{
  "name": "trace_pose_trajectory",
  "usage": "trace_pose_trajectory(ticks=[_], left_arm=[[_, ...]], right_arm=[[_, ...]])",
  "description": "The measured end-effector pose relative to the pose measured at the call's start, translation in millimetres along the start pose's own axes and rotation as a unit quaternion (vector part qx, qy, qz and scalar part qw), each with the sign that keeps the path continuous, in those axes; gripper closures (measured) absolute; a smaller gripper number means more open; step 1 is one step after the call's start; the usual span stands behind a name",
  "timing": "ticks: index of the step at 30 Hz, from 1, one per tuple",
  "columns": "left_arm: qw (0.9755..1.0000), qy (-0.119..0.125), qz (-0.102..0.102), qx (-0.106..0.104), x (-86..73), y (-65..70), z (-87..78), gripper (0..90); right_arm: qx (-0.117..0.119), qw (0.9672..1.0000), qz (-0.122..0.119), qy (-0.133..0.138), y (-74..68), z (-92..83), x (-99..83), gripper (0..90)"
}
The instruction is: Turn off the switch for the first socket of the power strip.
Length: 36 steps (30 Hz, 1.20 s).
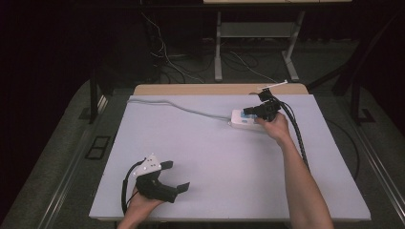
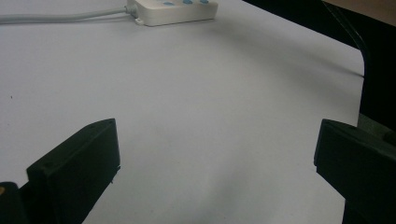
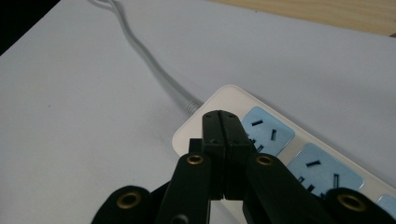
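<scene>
- Table [image 1: 215,157] middle and left wide open, bare between the two grippers, which sit well apart.
- Power strip [image 1: 243,119] at far right-centre is the one raised obstacle; right gripper [image 1: 249,113], jaws pressed together, sits over its cable end.
- Cord [image 1: 176,108] lies flat from strip to far-left corner, crossing the far edge lane.
- Left gripper [image 1: 174,175], jaws wide apart, near front edge; free table ahead up to the strip.

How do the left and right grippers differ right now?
The left gripper is open, jaws wide apart, low over bare table near the front edge; the right gripper is shut with nothing between its jaws, tips at the cable end of the white power strip. Both are black and hand-held.
</scene>
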<state>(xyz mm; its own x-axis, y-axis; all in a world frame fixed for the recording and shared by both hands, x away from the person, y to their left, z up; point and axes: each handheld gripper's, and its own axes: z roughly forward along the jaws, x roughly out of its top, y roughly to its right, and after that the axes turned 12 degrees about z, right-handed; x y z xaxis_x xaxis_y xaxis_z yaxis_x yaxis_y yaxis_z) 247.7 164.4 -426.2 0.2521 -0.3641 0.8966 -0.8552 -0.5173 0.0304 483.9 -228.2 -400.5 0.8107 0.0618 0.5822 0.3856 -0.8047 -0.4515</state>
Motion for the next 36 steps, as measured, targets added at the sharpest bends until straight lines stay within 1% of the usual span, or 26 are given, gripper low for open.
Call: trace_pose_trajectory(ticks=[17, 19, 20, 24, 32, 36], left_arm=[[1.0000, 0.000, 0.000, 0.000, -0.1, -0.2, 0.9, 0.0], [1.0000, -0.001, 0.001, 0.000, -0.1, -0.1, 1.0, 0.0], [1.0000, -0.001, 0.000, 0.000, -0.1, -0.2, 1.1, 0.0], [1.0000, -0.002, 0.000, 0.000, -0.1, -0.1, 1.2, 0.0], [1.0000, -0.004, 0.001, -0.002, 0.1, 0.5, 2.4, 0.0], [1.0000, -0.004, 0.001, -0.002, 0.1, 0.3, 2.4, 0.0]], right_arm=[[0.009, 0.9996, 0.017, -0.019, 11.2, 12.1, -11.9, 89.5], [0.005, 0.9995, 0.019, -0.026, 11.0, 15.1, -13.7, 89.5], [-0.001, 0.9994, 0.016, -0.030, 10.6, 16.5, -14.5, 89.6], [-0.001, 0.9995, 0.018, -0.025, 10.4, 17.2, -15.2, 89.5], [-0.009, 0.9996, 0.008, -0.026, 8.5, 16.6, -15.7, 89.6], [-0.005, 0.9997, 0.009, -0.021, 9.7, 16.6, -16.8, 89.6]])
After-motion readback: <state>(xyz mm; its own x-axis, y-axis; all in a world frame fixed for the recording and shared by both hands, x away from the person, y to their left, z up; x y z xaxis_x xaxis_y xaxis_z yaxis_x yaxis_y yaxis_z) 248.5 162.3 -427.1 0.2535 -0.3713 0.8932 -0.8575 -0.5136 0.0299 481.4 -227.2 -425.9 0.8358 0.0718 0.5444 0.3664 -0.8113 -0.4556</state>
